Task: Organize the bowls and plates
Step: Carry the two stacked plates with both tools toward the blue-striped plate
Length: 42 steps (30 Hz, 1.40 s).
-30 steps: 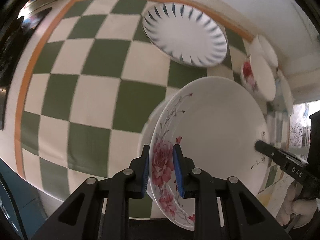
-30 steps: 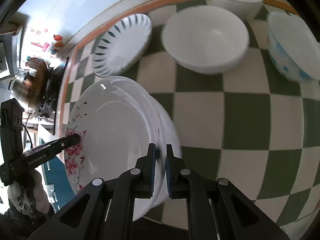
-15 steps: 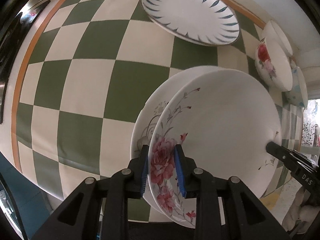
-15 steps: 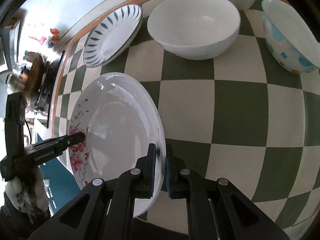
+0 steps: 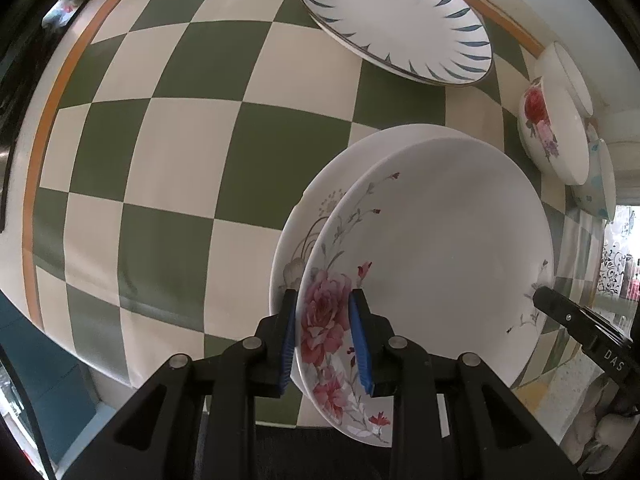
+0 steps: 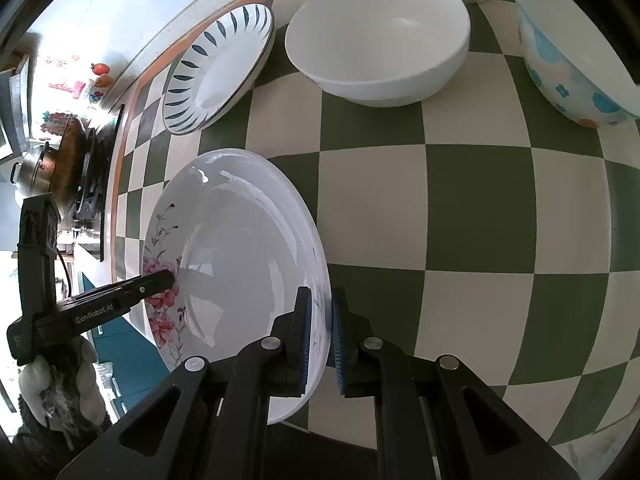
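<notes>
Two claws [image 5: 326, 338] [image 6: 320, 340] on floral plate [image 5: 440, 264]

Green-and-cream checked tablecloth [image 6: 460, 208]: blue-leaf plate [image 6: 216, 68], white bowl [image 6: 380, 40], blue-spotted bowl [image 6: 572, 60], rose bowl [image 5: 548, 136].

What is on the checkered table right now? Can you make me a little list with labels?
table: green and cream checkered cloth
held dish: rose plate, gripped on opposite rims by the left tool and right tool
under it: another white plate
behind it: blue-leaf plate
bowls: plain white bowl, blue-spotted bowl, rose bowl
</notes>
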Tool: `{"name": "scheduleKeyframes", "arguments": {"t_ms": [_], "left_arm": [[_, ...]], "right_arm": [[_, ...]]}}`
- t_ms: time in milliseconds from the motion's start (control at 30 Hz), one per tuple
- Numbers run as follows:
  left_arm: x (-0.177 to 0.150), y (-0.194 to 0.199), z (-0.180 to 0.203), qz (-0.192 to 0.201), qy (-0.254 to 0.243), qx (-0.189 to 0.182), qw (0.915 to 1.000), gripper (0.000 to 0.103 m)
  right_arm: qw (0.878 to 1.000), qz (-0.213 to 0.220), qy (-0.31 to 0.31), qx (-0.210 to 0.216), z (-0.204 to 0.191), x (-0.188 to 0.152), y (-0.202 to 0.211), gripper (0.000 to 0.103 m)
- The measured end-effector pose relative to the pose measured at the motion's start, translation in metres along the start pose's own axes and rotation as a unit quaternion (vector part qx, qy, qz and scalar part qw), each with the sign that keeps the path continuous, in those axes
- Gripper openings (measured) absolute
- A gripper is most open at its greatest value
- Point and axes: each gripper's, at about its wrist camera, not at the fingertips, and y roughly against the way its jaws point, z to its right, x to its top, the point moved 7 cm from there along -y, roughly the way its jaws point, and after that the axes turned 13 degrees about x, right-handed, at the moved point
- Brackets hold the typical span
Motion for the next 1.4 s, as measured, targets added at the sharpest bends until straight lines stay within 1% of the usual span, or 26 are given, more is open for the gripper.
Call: {"name": "scheduleKeyframes", "arguments": {"t_ms": [167,333,433,567,667,733,767,833,900,933,1000,1067,1100,1133,1200,1233,1267,1300,1333,1367,1400], "left_arm": [[0.012,-0.001,-0.002,-0.018,0.001,0.004,0.9998,0.023],[0.024,-0.004,0.001,-0.044,0.002,0.012,0.999,0.023],[0.032,-0.007,0.001,-0.059,0.01,0.008,0.9982,0.023],[0.038,-0.01,-0.003,-0.074,0.02,-0.001,0.997,0.023],[0.043,-0.01,-0.006,-0.081,0.023,0.0,0.9964,0.023],[0.046,-0.009,-0.007,-0.08,0.022,0.009,0.9965,0.025],[0.046,-0.008,-0.007,-0.076,0.015,0.02,0.9968,0.027],[0.05,-0.01,-0.008,-0.072,-0.001,0.048,0.9962,0.027],[0.053,-0.013,-0.008,-0.077,-0.001,0.046,0.9959,0.027],[0.055,-0.014,-0.008,-0.078,-0.005,0.052,0.9955,0.027],[0.059,-0.012,-0.006,-0.071,-0.017,0.062,0.9954,0.027],[0.063,-0.003,-0.007,-0.061,-0.018,0.062,0.996,0.027],[0.066,0.005,-0.007,-0.05,-0.017,0.055,0.9971,0.027],[0.072,0.016,-0.01,-0.03,-0.013,0.05,0.9982,0.027],[0.087,0.035,-0.016,0.005,-0.003,0.044,0.999,0.027],[0.1,0.046,-0.02,0.024,0.005,0.039,0.999,0.027],[0.117,0.055,-0.025,0.04,0.015,0.033,0.9985,0.027],[0.129,0.058,-0.028,0.049,0.021,0.027,0.9982,0.028],[0.148,0.059,-0.031,0.054,0.027,0.02,0.998,0.03],[0.16,0.056,-0.03,0.055,0.033,0.013,0.9978,0.03],[0.183,0.051,-0.031,0.052,0.038,0.001,0.9979,0.03]], "right_arm": [[1.0,-0.011,-0.001,-0.003,-0.001,0.003,0.001,0.013],[1.0,-0.019,-0.002,-0.007,-0.003,0.007,0.002,0.013],[1.0,-0.027,-0.005,-0.011,-0.002,0.008,0.003,0.013],[1.0,-0.024,-0.01,-0.008,-0.004,0.015,0.008,0.013],[1.0,-0.018,-0.01,0.001,-0.009,0.021,0.013,0.013],[1.0,-0.014,-0.008,0.004,-0.012,0.025,0.016,0.013],[1.0,-0.014,-0.006,0.006,-0.015,0.026,0.017,0.013],[1.0,-0.011,-0.004,0.011,-0.02,0.03,0.018,0.013],[1.0,-0.012,0.001,0.015,-0.026,0.034,0.018,0.013],[1.0,-0.011,0.004,0.017,-0.031,0.037,0.019,0.013],[1.0,-0.01,0.009,0.022,-0.039,0.041,0.02,0.013],[0.999,-0.006,0.009,0.034,-0.051,0.049,0.024,0.013],[0.999,-0.003,0.011,0.041,-0.056,0.054,0.026,0.013],[0.999,0.001,0.015,0.046,-0.062,0.06,0.028,0.013],[0.998,0.017,0.02,0.05,-0.075,0.082,0.034,0.014],[0.998,0.023,0.022,0.051,-0.079,0.09,0.035,0.015],[0.998,0.033,0.021,0.052,-0.085,0.106,0.037,0.02],[0.998,0.04,0.018,0.053,-0.088,0.118,0.037,0.026],[0.997,0.045,0.014,0.054,-0.091,0.134,0.034,0.028],[0.997,0.047,0.012,0.054,-0.092,0.145,0.032,0.029],[0.997,0.055,0.005,0.049,-0.092,0.163,0.026,0.029]]}}
